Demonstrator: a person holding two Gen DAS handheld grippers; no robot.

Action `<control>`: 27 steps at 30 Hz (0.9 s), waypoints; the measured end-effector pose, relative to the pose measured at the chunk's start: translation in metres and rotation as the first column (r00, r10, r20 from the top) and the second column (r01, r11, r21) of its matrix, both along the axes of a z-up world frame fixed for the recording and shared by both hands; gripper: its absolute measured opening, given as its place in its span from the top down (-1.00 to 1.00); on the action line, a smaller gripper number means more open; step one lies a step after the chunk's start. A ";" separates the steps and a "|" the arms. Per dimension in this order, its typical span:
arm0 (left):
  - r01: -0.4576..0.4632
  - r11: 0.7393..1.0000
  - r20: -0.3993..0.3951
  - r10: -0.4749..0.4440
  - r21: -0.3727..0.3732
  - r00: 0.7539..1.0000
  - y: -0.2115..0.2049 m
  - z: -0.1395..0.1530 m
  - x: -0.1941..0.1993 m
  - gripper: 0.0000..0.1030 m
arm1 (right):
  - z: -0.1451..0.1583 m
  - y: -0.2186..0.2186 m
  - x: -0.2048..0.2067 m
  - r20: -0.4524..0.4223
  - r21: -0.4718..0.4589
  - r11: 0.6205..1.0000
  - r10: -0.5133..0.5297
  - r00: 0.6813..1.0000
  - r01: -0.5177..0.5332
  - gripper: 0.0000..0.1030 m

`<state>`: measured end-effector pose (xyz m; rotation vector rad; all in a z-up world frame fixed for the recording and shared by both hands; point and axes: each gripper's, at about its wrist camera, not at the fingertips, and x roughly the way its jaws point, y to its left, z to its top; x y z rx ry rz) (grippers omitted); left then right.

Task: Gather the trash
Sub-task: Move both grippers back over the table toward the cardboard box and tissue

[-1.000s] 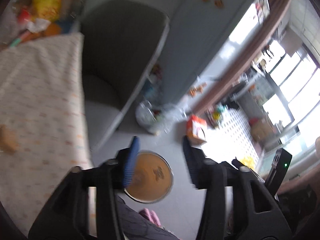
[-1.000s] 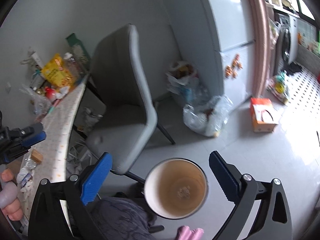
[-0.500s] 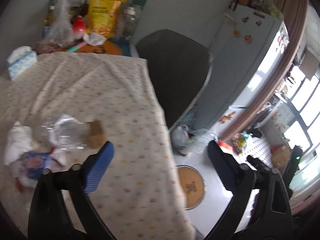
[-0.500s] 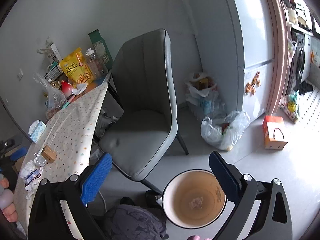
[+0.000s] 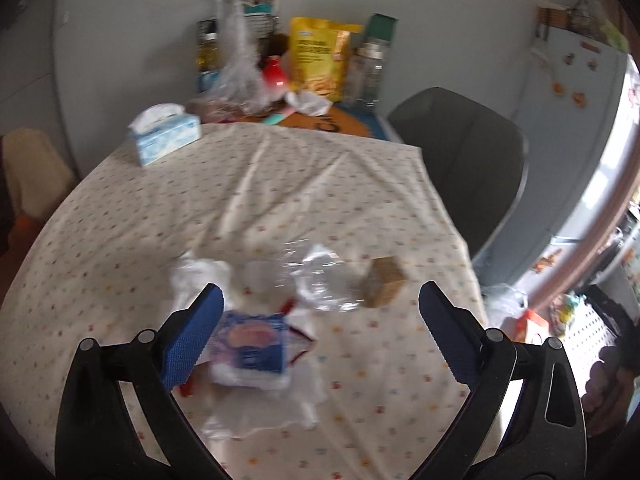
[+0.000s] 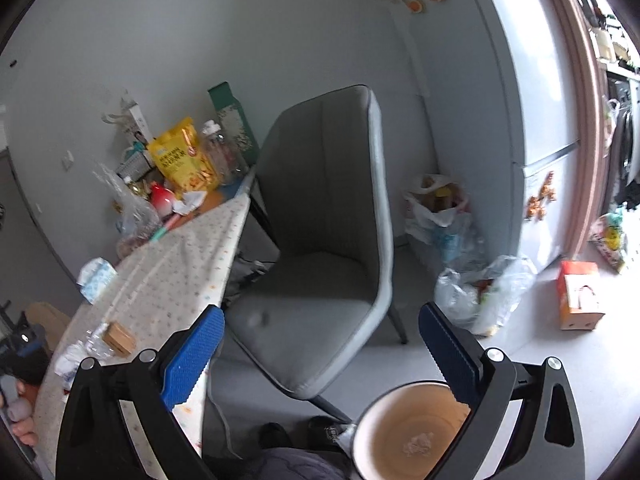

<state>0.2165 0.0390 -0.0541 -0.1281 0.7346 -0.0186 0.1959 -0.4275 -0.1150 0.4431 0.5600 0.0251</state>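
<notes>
My left claw (image 5: 320, 332) hangs released over crinkled clear plastic (image 5: 320, 280) on the dotted-cloth worktop (image 5: 280, 184), a tan cardboard cube (image 5: 384, 282) at two o'clock. My right claw (image 6: 320, 354), also released, overlooks a round bin (image 6: 412, 432).

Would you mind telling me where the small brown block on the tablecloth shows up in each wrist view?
Left wrist view: the brown block lies right of centre, beside clear plastic wrap.
Right wrist view: far lower left, near the table's edge.
Shared landmark: the yellow snack bag.

Crumpled white tissue (image 5: 200, 276), clear plastic wrap (image 5: 320, 280) and a blue-labelled wrapper (image 5: 252, 348) lie clustered on the tablecloth. A small brown block (image 5: 384, 286) lies just beside the wrap.
</notes>
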 end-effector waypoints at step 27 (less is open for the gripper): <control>-0.172 0.982 -0.070 0.166 -0.082 0.984 0.079 -0.034 -0.008 -0.82 | 0.014 0.174 0.055 -0.089 0.000 0.886 0.462 0.883 -0.464 -0.77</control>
